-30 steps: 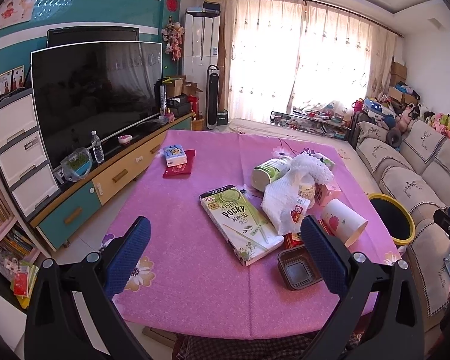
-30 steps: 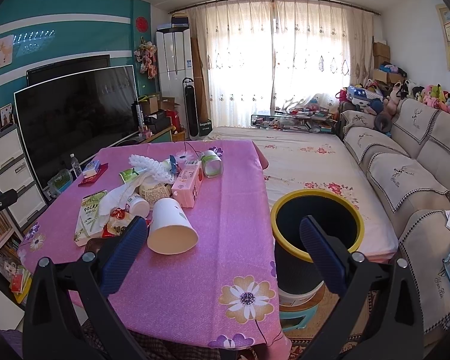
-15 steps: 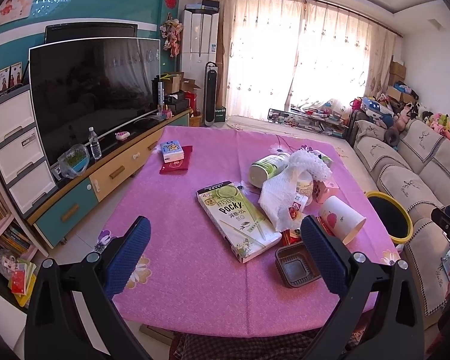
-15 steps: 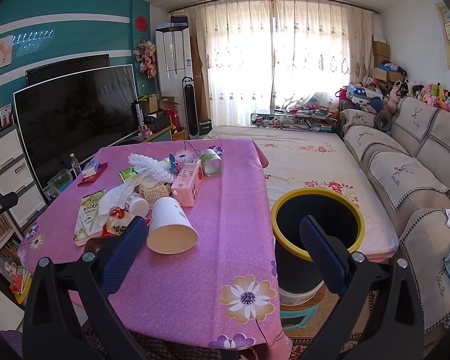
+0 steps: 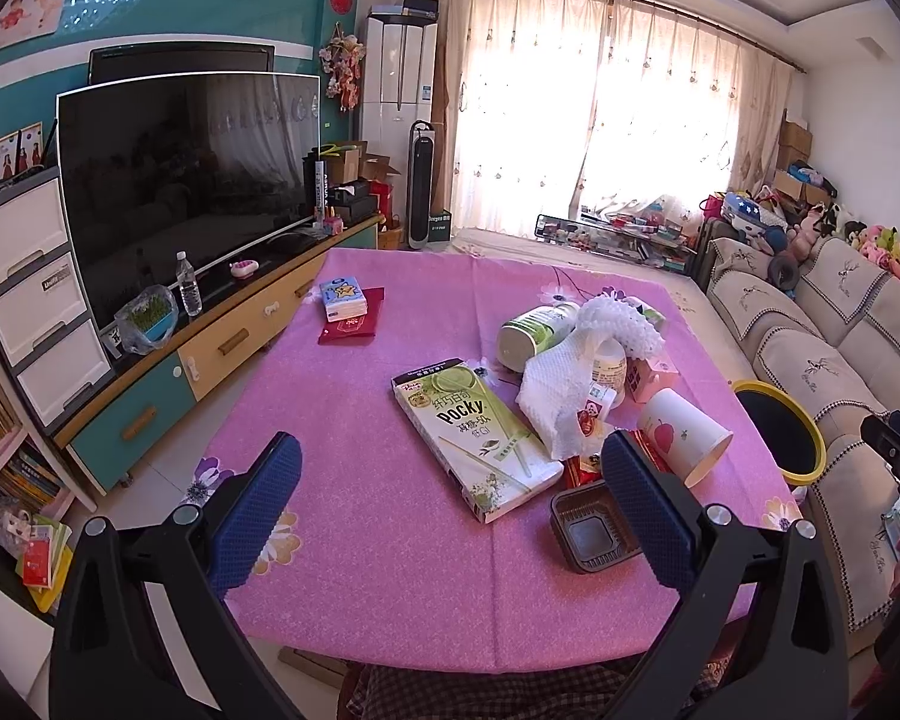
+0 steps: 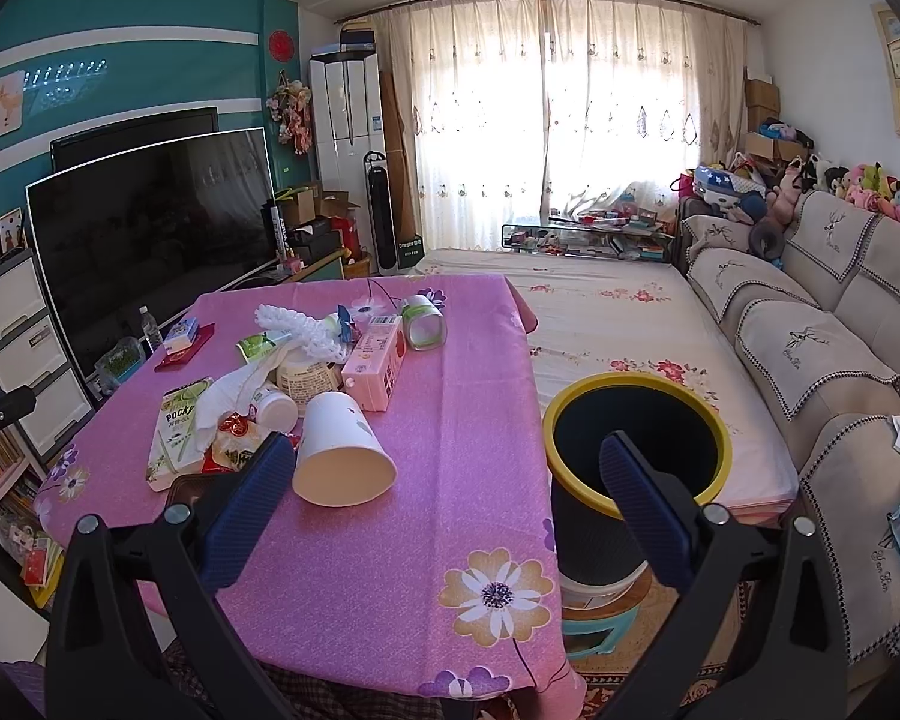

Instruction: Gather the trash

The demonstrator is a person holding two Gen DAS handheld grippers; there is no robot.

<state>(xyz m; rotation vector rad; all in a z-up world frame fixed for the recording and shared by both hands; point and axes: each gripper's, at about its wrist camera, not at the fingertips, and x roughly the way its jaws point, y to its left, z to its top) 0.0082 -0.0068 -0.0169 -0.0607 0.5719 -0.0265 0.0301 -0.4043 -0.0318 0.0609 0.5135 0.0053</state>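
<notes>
Little changed over the last second. Left tool point(image 5: 450, 504) raised and tipped slightly, so the far edge of the tabletop point(image 5: 390, 570) sits a touch lower in its view than a second ago; right tool point(image 6: 447, 498) in the same place as before, with only a small shift of view. Both spread wide, nothing between the blue pads, nothing touched.

Trash all on the pink cloth, none moved: a green Pocky box point(image 5: 477, 435) lying flat near the middle, a crumpled white paper towel point(image 5: 555, 396) heaped just beside it, a paper cup point(image 6: 341, 450) on its side with the mouth toward the near edge, a dark plastic tray point(image 5: 594, 531) close to the front edge, red wrappers point(image 6: 234, 426) tucked under the heap, a pink carton point(image 6: 375, 363) and a green-and-white tub point(image 5: 531, 336) farther back. Yellow-rimmed bin point(image 6: 636, 468) standing off the right side of the tabletop, on a low stool, looking empty from above.

Meaning for the task: collection not begun, still a hovering stage. Cup nearest the right tool and nearest the bin, so a likely first pick; tray closest to the left. Thin cup wall probably easy to crush, so a light squeeze called for.
</notes>
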